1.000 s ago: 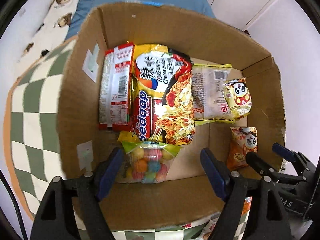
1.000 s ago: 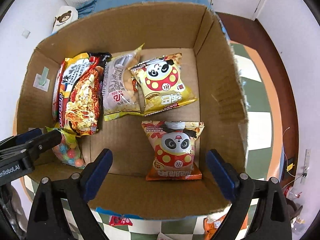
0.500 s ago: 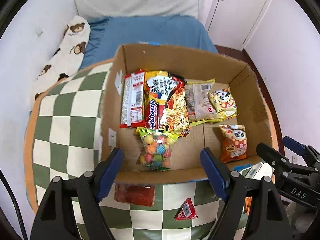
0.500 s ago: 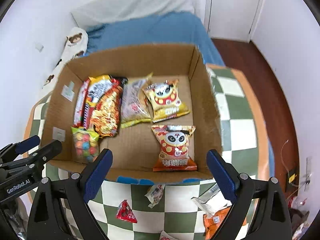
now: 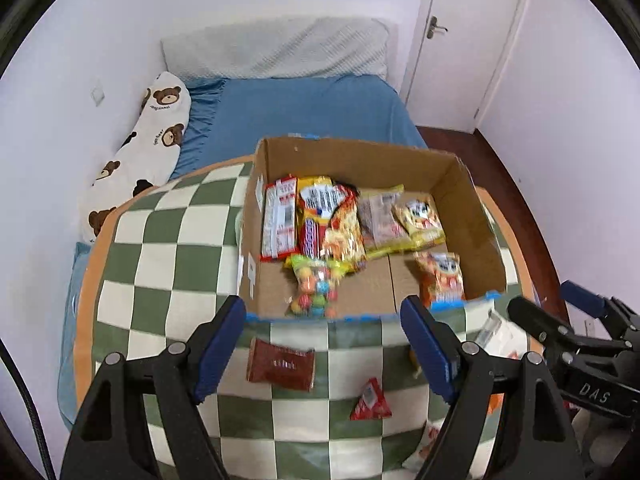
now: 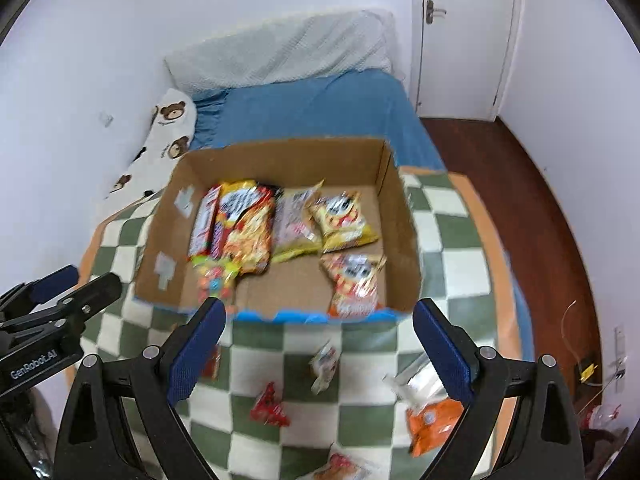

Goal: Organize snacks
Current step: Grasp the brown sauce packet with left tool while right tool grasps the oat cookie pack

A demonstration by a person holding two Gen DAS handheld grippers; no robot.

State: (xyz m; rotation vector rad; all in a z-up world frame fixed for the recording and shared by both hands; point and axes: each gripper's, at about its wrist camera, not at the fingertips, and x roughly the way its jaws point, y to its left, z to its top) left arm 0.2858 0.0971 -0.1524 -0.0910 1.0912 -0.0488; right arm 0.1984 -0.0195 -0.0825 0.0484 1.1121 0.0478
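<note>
Bedroom setting, described relative to the bed (image 5: pixel 304 108), which is covered by a blue sheet. White pillow (image 5: pixel 276 52) at its head against the pale wall (image 5: pixel 224 0); long bear-print bolster (image 5: pixel 140 152) along its left edge; white door (image 5: pixel 468 40) with a metal handle (image 5: pixel 436 28) to its right; dark wooden floor (image 6: pixel 532 208) beside it on the right; green-and-white checked cloth (image 5: pixel 172 248) with an orange border at its foot

Green-and-white checkered worktop (image 5: pixel 168 264) with orange border, carrying an open cardboard box (image 5: pixel 476 216). Loose on its near side: a dark red packet (image 5: pixel 280 365), a red triangular packet (image 5: pixel 370 400), an orange packet (image 6: pixel 434 420), and a small pale packet (image 6: pixel 325 364).
</note>
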